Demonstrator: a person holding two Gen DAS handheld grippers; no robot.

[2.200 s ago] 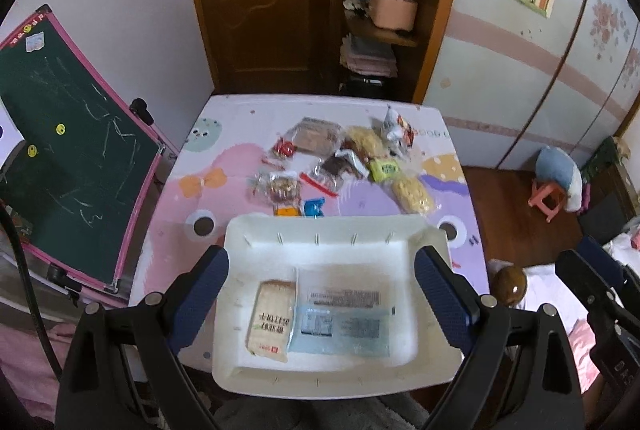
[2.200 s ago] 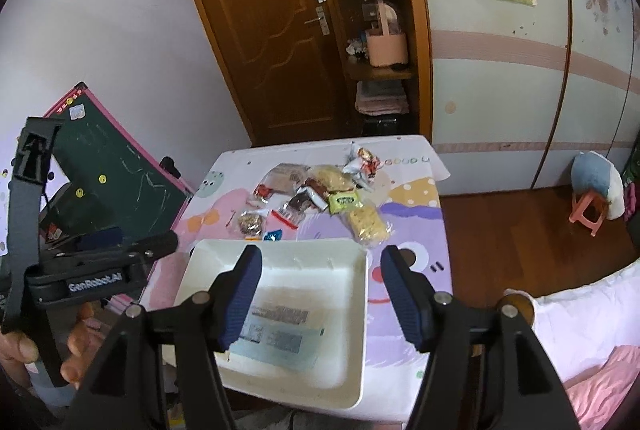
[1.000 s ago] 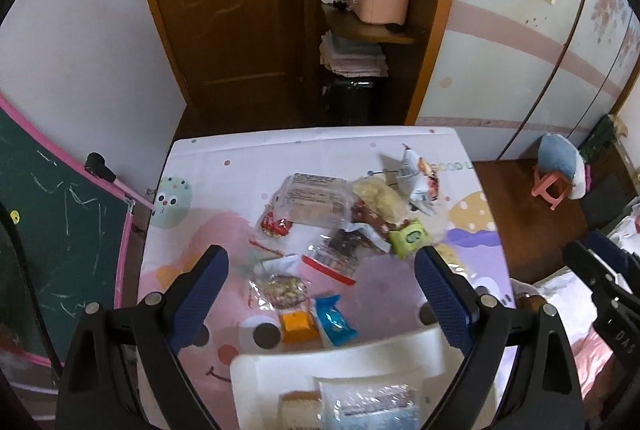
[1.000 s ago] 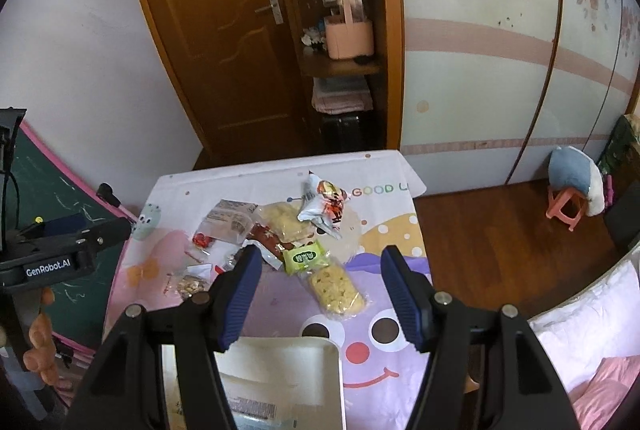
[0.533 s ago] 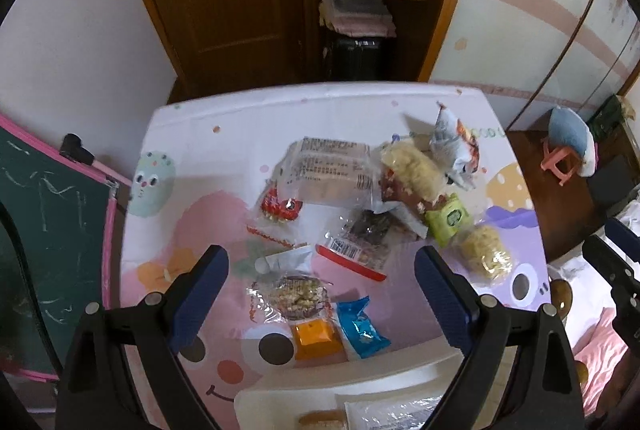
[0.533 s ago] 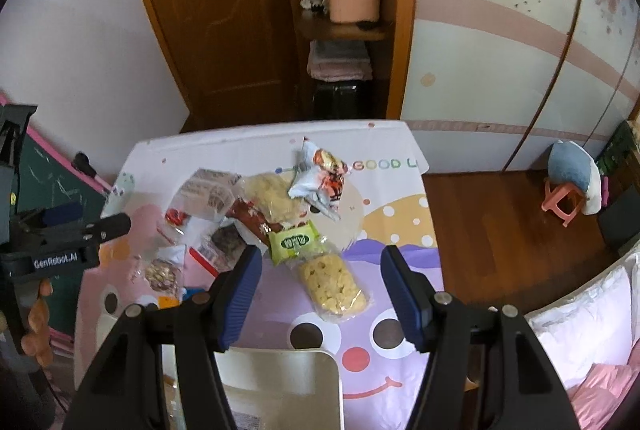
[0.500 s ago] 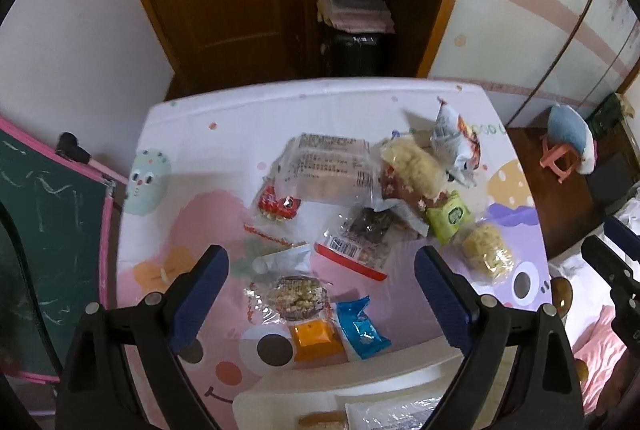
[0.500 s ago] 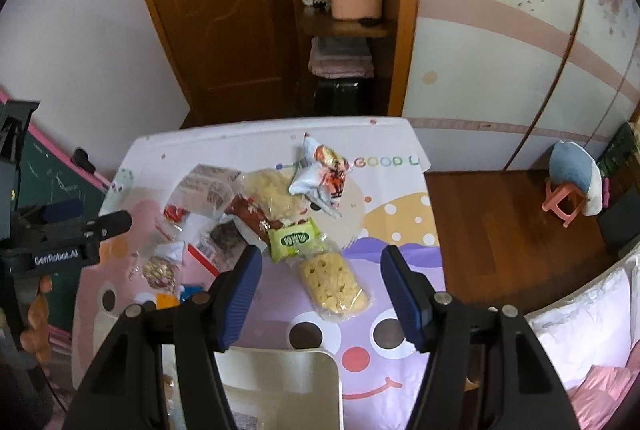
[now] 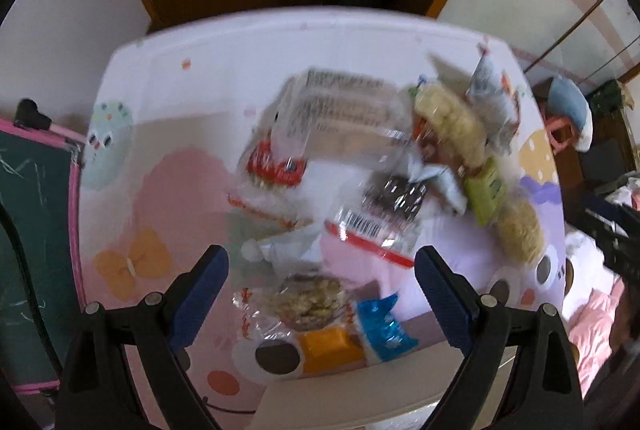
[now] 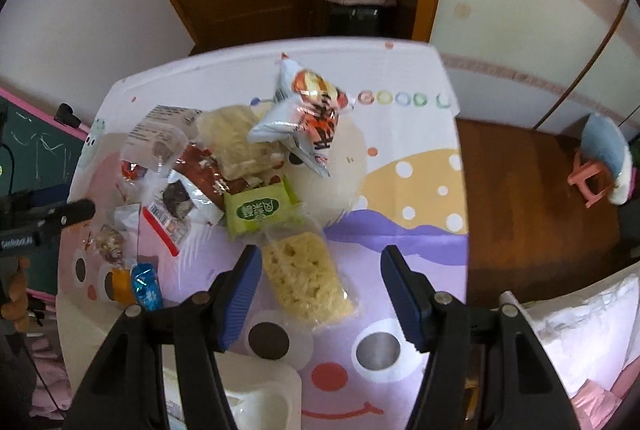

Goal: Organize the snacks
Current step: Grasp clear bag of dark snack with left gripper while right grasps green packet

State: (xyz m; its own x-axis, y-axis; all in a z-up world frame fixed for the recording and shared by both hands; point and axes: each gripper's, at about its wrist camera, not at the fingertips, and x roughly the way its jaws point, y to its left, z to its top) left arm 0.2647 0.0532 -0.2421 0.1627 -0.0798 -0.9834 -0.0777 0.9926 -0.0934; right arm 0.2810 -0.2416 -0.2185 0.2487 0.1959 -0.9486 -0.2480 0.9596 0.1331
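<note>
Reaching toward loose snacks, both grippers spread, nothing held.
Right gripper hung above yellow cracker pack; left gripper above nut packet; next: descend, pinch.

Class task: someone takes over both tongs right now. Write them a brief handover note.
Left tongs: open, empty, above the nut packet.
Right tongs: open, empty, with the yellow cracker packet between its fingers, untouched.
White tray sits at the table's near edge; its contents are mostly out of view.
About a dozen snacks lie loose on the cartoon tablecloth.
Left: move them into the tray.
</note>
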